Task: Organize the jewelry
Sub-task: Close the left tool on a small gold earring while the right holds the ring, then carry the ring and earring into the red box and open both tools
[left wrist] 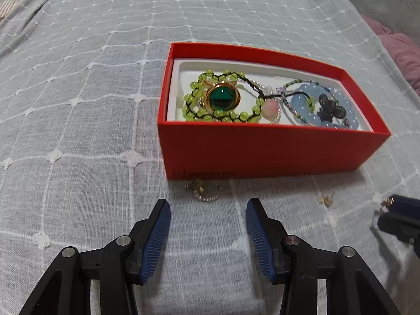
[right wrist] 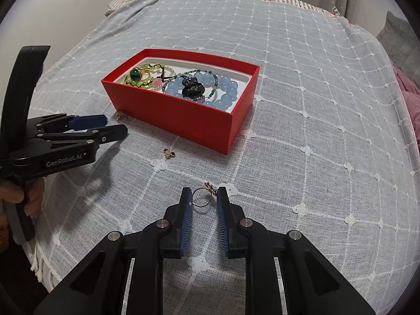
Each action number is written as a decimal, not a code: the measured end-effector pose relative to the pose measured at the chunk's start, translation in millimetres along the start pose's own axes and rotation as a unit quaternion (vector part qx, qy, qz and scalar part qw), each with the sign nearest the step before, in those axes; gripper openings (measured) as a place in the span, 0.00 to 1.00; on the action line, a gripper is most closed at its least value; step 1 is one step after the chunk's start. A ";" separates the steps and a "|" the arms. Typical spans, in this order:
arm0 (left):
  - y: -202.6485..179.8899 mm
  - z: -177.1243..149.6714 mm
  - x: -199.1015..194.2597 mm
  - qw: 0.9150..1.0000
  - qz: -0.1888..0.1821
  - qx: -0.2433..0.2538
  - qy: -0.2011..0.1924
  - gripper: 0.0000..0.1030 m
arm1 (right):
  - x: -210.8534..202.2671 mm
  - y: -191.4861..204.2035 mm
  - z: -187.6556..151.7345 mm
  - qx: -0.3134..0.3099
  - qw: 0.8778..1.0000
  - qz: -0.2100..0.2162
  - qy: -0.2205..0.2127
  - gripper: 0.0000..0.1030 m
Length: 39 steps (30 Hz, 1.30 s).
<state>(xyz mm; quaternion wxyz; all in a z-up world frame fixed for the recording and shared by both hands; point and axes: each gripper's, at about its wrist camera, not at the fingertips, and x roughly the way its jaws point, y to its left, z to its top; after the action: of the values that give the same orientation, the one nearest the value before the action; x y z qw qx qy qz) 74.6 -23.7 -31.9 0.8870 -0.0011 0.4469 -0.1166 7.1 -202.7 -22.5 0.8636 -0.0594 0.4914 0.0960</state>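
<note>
A red box on the bed holds a green bead bracelet, a gold ring with a green stone, a pale blue bead bracelet and a black clip. My left gripper stands open just short of a small gold piece lying against the box's front wall; nothing is between its pads. My right gripper is shut on a thin gold ring with a small ornament, held just above the bedspread.
A small gold earring lies loose on the grey checked bedspread in front of the box. A hand grips the left tool's handle. Pink fabric and a pillow lie at the bed's right side.
</note>
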 end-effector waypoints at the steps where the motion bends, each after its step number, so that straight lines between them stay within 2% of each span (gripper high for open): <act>1: -0.6 0.9 1.3 1.000 0.002 0.000 -0.001 0.45 | 0.3 0.1 -0.1 0.000 1.000 0.000 0.001 0.20; 8: -2.6 4.7 6.8 1.000 0.017 0.005 -0.006 0.31 | 0.4 -0.4 0.7 0.002 1.000 0.001 0.001 0.20; 11: -9.9 4.7 6.9 0.999 0.024 0.024 -0.005 0.16 | -0.1 -1.5 0.8 0.004 1.000 0.000 0.000 0.20; 16: -11.9 0.4 1.8 0.999 0.020 0.043 -0.003 0.13 | -0.6 -2.4 0.8 0.006 1.000 -0.001 -0.001 0.20; 18: -12.1 -1.2 -1.1 0.999 0.009 0.046 0.001 0.02 | -1.1 -2.1 0.8 0.006 1.000 -0.002 -0.002 0.20; 29: -9.4 -15.4 -20.4 0.998 -0.015 0.064 0.011 0.01 | -7.2 3.0 0.5 0.001 1.000 0.001 -0.009 0.20; 37: -4.2 -20.9 -27.9 0.997 -0.013 0.076 0.008 0.01 | -8.0 0.8 1.0 -0.004 1.000 0.004 -0.007 0.20; 38: -2.0 -21.4 -29.1 0.997 -0.014 0.075 0.006 0.02 | -8.1 0.5 1.0 -0.004 1.000 0.004 -0.007 0.20; 39: -2.0 -20.4 -28.6 0.997 -0.014 0.076 0.005 0.10 | -8.1 -0.3 1.3 -0.004 1.000 0.005 -0.007 0.20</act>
<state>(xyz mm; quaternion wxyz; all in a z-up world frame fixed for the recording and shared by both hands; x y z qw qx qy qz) 41.7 -17.5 -21.3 0.8806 0.0607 0.4411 -0.1622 4.2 -203.5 -14.9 0.8661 -0.0600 0.4856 0.1024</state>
